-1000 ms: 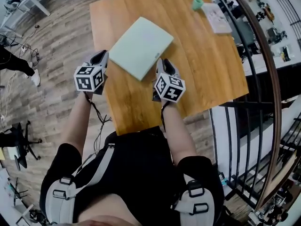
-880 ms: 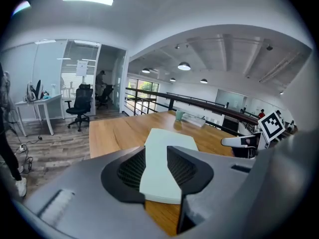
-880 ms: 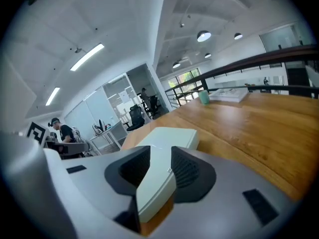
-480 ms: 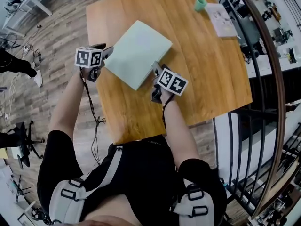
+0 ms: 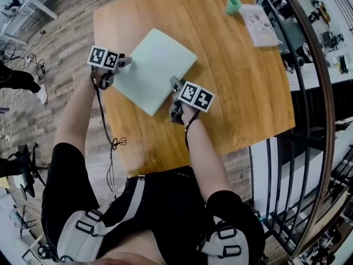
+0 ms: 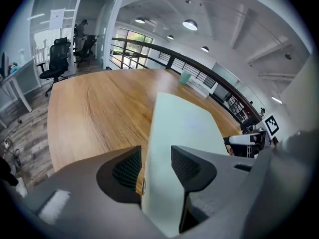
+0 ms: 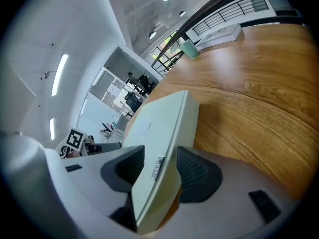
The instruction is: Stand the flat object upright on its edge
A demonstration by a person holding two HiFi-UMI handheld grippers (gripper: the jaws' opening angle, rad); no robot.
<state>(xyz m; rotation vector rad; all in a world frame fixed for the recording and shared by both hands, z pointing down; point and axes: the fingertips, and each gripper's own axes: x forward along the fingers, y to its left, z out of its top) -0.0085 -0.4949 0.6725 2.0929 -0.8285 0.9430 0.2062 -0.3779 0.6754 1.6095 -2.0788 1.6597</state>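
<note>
Nearest the head camera is the person (image 5: 160, 203) in black clothing, with both forearms reaching forward over the near edge of the wooden surface (image 5: 237, 93). The left claw (image 5: 123, 63) sits at the left-hand edge of the pale green flat object (image 5: 155, 69), close to the surface's left side. The right claw (image 5: 175, 85) sits at the object's right-hand edge. Each claw's jaws have just been opening and now stand spread wide, with an edge of the flat object between them.

In the left gripper view a sliver of wood shows between one of the pads (image 6: 127, 166) and the slab, so nothing is pinched there. In the right gripper view the slab's thin edge carries a small silver tab (image 7: 156, 167) and runs between the spread jaws, with no squeeze showing.

The flat object lies broad face up on the surface, set diagonally and not on its edge. Whether its near end rests fully on the wood cannot be told.

Farther off, near the far right corner, a small green cup (image 5: 233, 4) stands just beside a white booklet (image 5: 258, 24). Beyond the right edge runs a dark curved railing (image 5: 306, 81). To the left is the wood-look floor (image 5: 66, 48), with office chairs (image 6: 56, 63) in the distance.
</note>
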